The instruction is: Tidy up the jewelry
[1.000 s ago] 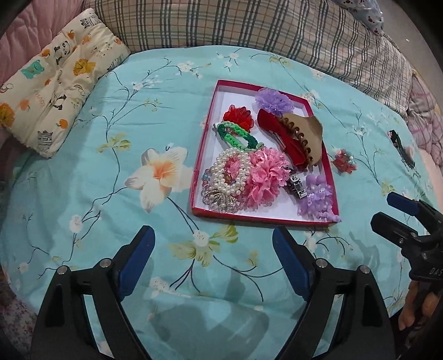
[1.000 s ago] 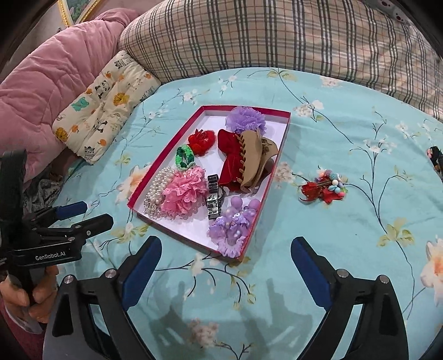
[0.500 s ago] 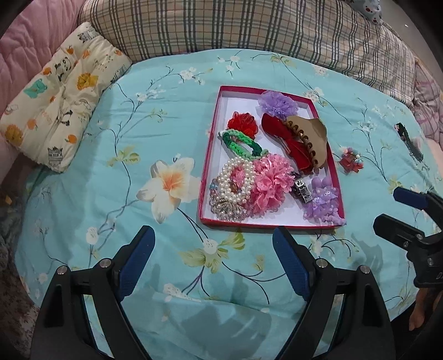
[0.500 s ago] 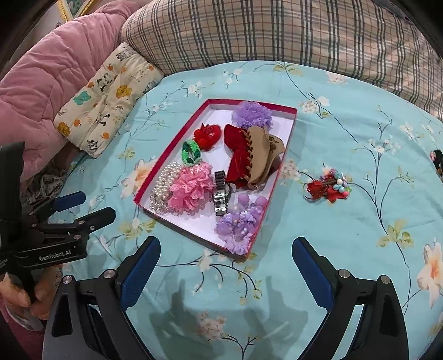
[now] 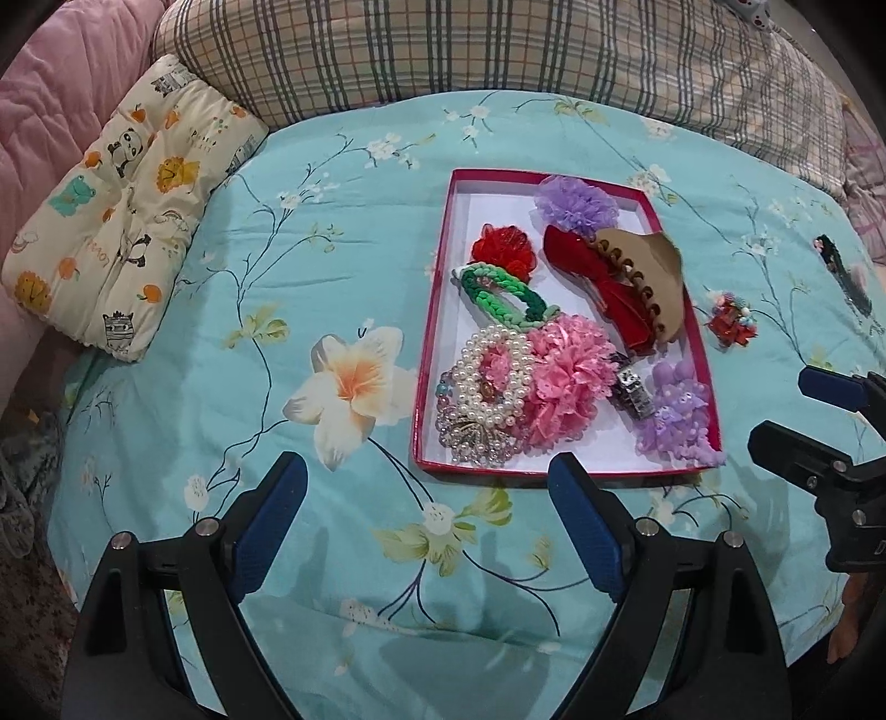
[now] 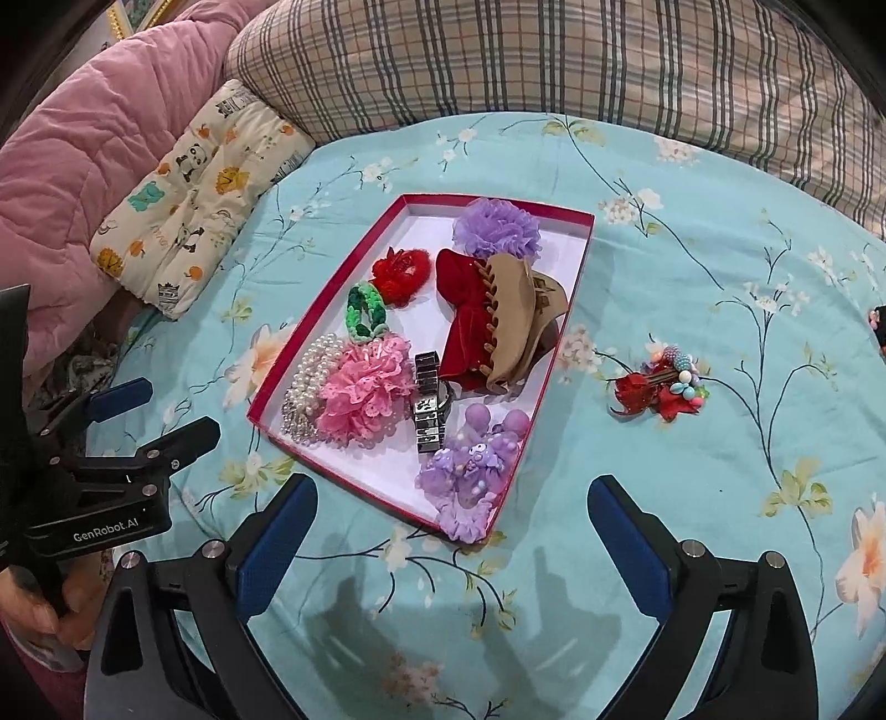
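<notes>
A red-rimmed white tray (image 5: 437,327) (image 6: 576,266) lies on the teal flowered bedspread. It holds a pearl bracelet (image 5: 493,382), pink (image 6: 368,387) and purple scrunchies, a green braided tie (image 5: 498,291), red and tan claw clips (image 6: 509,321), a watch (image 6: 429,407). A red beaded hair clip (image 5: 731,318) (image 6: 662,385) lies on the spread right of the tray. A dark hairpin (image 5: 841,271) lies farther right. My left gripper (image 5: 429,518) and right gripper (image 6: 451,529) are open and empty, short of the tray's near edge.
A panda-print cushion (image 5: 122,221) lies at the left, a pink quilt (image 6: 83,166) behind it. A plaid pillow (image 5: 498,50) runs along the back. Each gripper shows in the other's view: the right one (image 5: 819,443), the left one (image 6: 111,432).
Both grippers have pulled back slightly from the tray, so it sits farther up in both views. Both stay open and empty. No item has moved.
</notes>
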